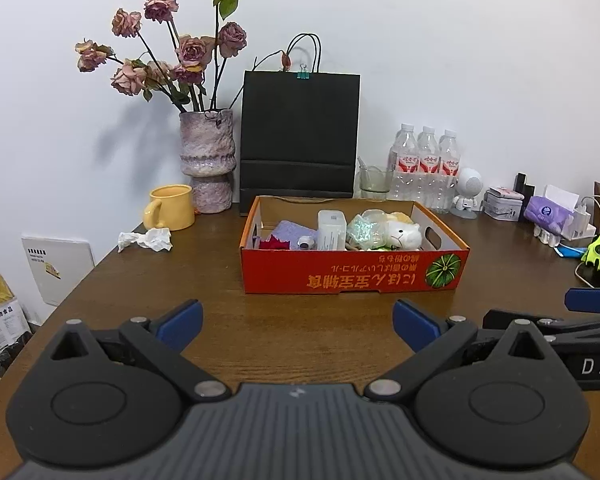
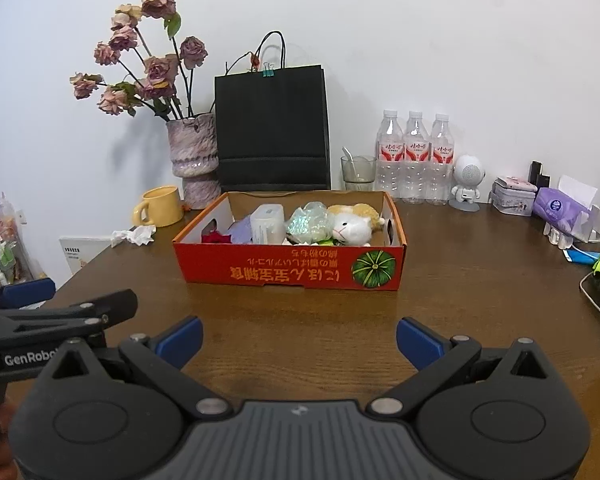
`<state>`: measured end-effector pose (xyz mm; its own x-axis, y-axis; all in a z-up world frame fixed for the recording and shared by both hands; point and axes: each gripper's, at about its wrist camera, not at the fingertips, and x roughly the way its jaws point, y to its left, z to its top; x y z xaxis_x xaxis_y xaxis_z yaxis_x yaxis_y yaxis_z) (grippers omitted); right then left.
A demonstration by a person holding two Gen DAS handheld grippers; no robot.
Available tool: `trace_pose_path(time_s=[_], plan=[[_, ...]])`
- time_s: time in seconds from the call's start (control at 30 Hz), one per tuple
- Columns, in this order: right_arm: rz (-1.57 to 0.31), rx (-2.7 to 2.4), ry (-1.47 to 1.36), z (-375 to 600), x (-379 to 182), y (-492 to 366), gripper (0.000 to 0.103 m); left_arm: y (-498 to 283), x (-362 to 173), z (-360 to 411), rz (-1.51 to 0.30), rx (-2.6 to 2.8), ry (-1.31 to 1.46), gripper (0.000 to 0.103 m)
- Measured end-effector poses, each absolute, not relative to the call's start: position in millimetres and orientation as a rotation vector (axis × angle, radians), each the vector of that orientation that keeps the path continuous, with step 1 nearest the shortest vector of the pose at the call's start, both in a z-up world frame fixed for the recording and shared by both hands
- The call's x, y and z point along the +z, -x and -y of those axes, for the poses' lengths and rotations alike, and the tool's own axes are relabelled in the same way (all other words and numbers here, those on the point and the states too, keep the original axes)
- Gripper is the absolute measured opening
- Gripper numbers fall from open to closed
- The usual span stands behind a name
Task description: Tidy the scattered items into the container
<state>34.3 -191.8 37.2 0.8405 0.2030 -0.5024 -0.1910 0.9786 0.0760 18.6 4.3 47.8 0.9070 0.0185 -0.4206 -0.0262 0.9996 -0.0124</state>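
A red cardboard box (image 1: 352, 276) (image 2: 292, 274) sits mid-table. Inside it lie a white plush toy (image 1: 404, 234) (image 2: 352, 228), an iridescent crumpled wrap (image 1: 362, 230) (image 2: 308, 222), a white rectangular container (image 1: 331, 230) (image 2: 267, 224), a purple cloth (image 1: 290, 230) (image 2: 242, 230) and a red item (image 1: 274, 244) (image 2: 216, 237). My left gripper (image 1: 298, 326) is open and empty, held in front of the box. My right gripper (image 2: 300, 340) is open and empty, also in front of the box. The right gripper shows at the right edge of the left wrist view (image 1: 580, 312), the left gripper at the left edge of the right wrist view (image 2: 52, 312).
A crumpled white tissue (image 1: 146, 240) (image 2: 134, 236) lies left of the box by a yellow mug (image 1: 170, 208) (image 2: 158, 206). A vase of dried roses (image 1: 208, 160), black paper bag (image 1: 298, 140), glass (image 1: 374, 182), three water bottles (image 1: 426, 160) and small desk items (image 1: 556, 212) line the back.
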Motion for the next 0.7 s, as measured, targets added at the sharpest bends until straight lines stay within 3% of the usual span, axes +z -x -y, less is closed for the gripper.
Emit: trace_pose_path(time_s=[0.7], plan=[[-0.525, 0.197, -0.005, 189.9, 40.0, -27.8, 0.103, -15.7, 48.8, -4.7, -0.442, 0.023, 0.026, 0.103]])
